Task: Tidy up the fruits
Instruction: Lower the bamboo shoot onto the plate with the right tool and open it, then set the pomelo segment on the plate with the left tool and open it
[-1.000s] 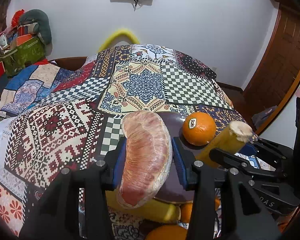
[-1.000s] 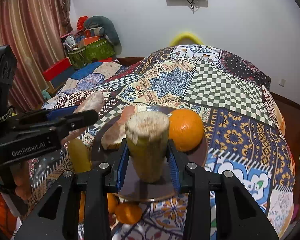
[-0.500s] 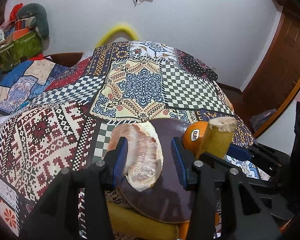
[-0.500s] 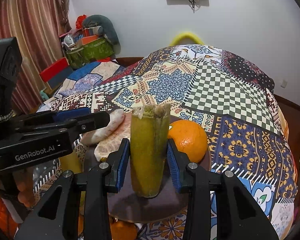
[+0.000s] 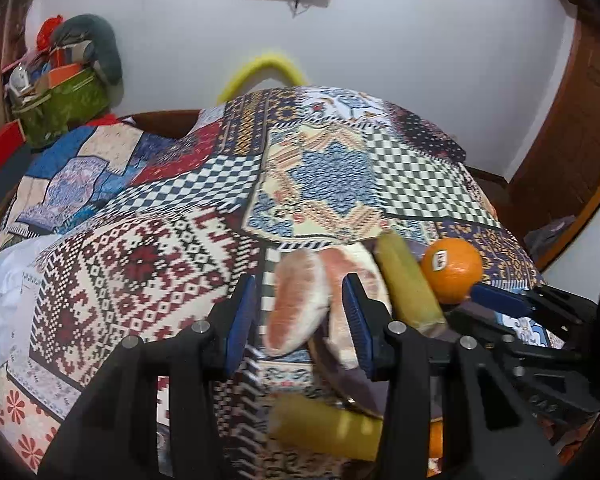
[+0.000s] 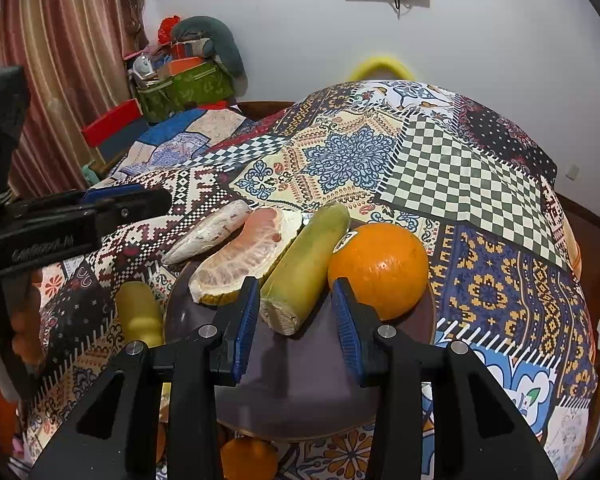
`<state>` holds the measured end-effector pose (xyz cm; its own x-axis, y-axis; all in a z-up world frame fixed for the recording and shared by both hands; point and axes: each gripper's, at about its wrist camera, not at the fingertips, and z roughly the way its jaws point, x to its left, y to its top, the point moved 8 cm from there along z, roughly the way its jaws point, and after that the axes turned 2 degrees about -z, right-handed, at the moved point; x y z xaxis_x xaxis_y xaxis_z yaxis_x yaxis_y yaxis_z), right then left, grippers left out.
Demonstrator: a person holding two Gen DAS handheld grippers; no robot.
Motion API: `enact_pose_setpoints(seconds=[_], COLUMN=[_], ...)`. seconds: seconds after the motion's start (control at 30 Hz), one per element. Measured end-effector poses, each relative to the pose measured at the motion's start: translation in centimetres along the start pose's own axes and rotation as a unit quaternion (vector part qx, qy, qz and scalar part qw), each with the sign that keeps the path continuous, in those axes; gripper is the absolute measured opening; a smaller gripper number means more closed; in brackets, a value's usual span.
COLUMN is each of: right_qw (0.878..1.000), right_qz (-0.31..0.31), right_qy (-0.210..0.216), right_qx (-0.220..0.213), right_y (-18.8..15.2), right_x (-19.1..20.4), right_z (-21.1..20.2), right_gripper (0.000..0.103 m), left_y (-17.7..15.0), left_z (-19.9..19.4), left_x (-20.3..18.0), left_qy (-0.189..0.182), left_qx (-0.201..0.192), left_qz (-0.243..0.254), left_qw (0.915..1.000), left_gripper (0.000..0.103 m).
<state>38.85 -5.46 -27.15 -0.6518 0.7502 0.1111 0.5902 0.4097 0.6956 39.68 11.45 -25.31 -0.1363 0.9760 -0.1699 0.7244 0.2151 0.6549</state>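
A dark round plate (image 6: 300,372) on the patterned cloth holds a pink pomelo wedge (image 6: 240,260), a green-yellow cut stalk (image 6: 304,268) and an orange (image 6: 380,268). A second pomelo wedge (image 6: 208,232) lies at the plate's left rim. My right gripper (image 6: 294,316) is open just behind the stalk's cut end. My left gripper (image 5: 300,316) is open, with a pomelo wedge (image 5: 296,304) lying between its jaws; the stalk (image 5: 408,280) and orange (image 5: 452,270) are to its right.
Another green-yellow stalk piece (image 6: 140,316) lies left of the plate, and small oranges (image 6: 248,458) sit at its near edge. Boxes and bags (image 6: 180,80) stand at the far left by a curtain. A wooden door (image 5: 572,140) is at the right.
Both grippers opened. The left let the pomelo wedge down at the plate's left rim. The right laid the stalk flat on the plate beside the orange and drew back.
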Motion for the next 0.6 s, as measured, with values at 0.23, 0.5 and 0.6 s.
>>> enact_pose_setpoints(seconds=[0.23, 0.5, 0.6], right_qw=[1.0, 1.0, 1.0], right_qz=[0.008, 0.01, 0.015], right_qy=[-0.001, -0.004, 0.0], right_qx=[-0.005, -0.004, -0.008], right_y=[-0.2, -0.8, -0.9], right_x=[-0.7, -1.6, -1.8], right_z=[-0.7, -1.1, -1.3], right_gripper=[0.036, 0.036, 0.036], left_y=[-1.1, -2.0, -1.9], left_z=[2.5, 5.7, 6.2], left_x=[-0.7, -2.2, -1.8], left_qy=[-0.01, 0.019, 0.033], left_qx=[0.038, 0.061, 0.059], left_qz=[0.02, 0.057, 0.06], left_qw=[0.999, 0.9963, 0.9959], left_gripper=[0.044, 0.044, 0.036])
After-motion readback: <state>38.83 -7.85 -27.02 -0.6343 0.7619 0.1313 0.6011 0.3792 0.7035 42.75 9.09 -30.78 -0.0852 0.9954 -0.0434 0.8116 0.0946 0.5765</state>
